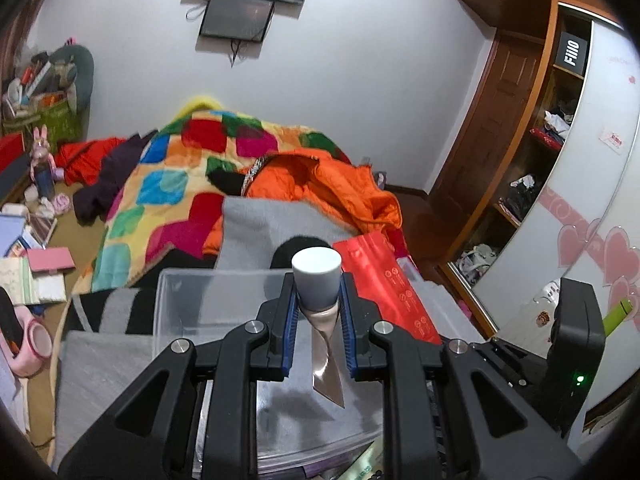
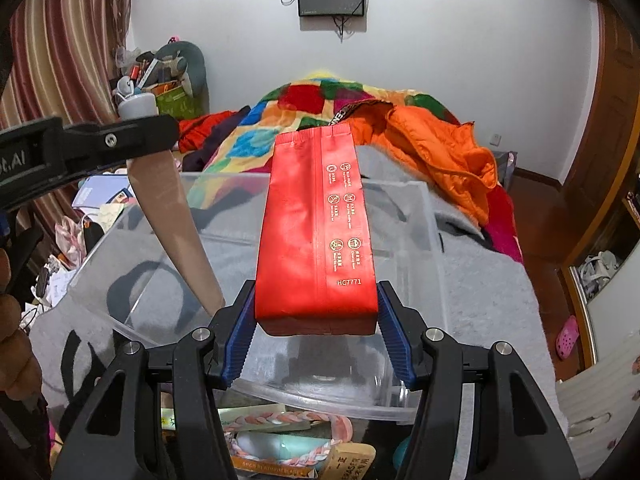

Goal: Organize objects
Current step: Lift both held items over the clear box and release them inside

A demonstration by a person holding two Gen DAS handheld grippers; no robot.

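My left gripper [image 1: 318, 300] is shut on a beige tube with a white cap [image 1: 316, 276], cap up, its flat tail hanging down over a clear plastic bin [image 1: 180, 308]. The tube also shows at the left of the right wrist view [image 2: 172, 208]. My right gripper [image 2: 316, 320] is shut on a red foil pouch [image 2: 316, 232] and holds it flat above the same bin [image 2: 420, 216]. The pouch shows in the left wrist view [image 1: 384, 292] just right of the tube.
The bin sits on a grey blanket [image 2: 488, 292] on a bed with a patchwork quilt [image 1: 168, 184] and an orange jacket [image 1: 332, 188]. A drawer of small items [image 2: 280, 440] lies below the bin. A wardrobe [image 1: 520, 160] stands right; clutter [image 1: 36, 248] lies left.
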